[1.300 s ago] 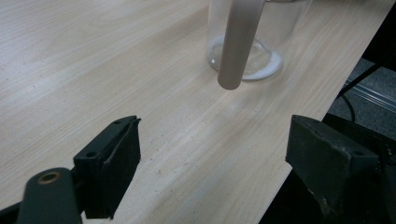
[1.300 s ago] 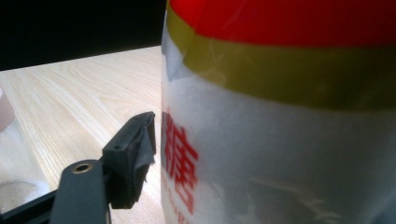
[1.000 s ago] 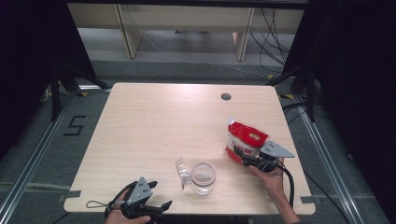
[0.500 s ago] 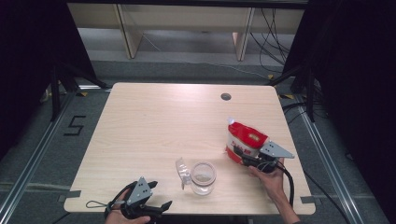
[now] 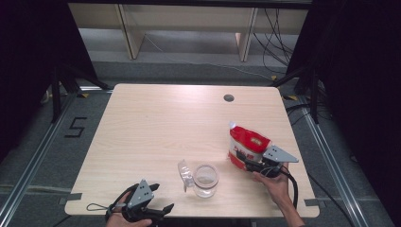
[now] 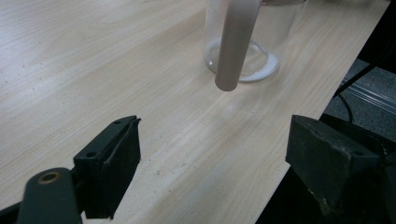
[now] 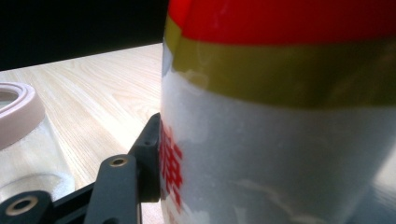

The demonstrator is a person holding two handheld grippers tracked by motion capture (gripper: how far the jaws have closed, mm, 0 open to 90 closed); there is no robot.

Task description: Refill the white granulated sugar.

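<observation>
Red-and-white plastic pouch (image 5: 246, 144) stands just right of the clear glass jar (image 5: 205, 179), your right gripper (image 5: 247, 162) closing onto its base to pour, while your left gripper (image 5: 158, 210) waits wide, empty.

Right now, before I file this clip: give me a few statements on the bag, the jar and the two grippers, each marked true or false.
1. The right gripper has its jaws around the red and white bag. True; they have just been closing.
2. The left gripper holds the glass jar. False: its jaws stand open over bare table.
3. The jar's hinged lid is open. True.
4. The bag lies flat on the table. False: it stands upright.
</observation>
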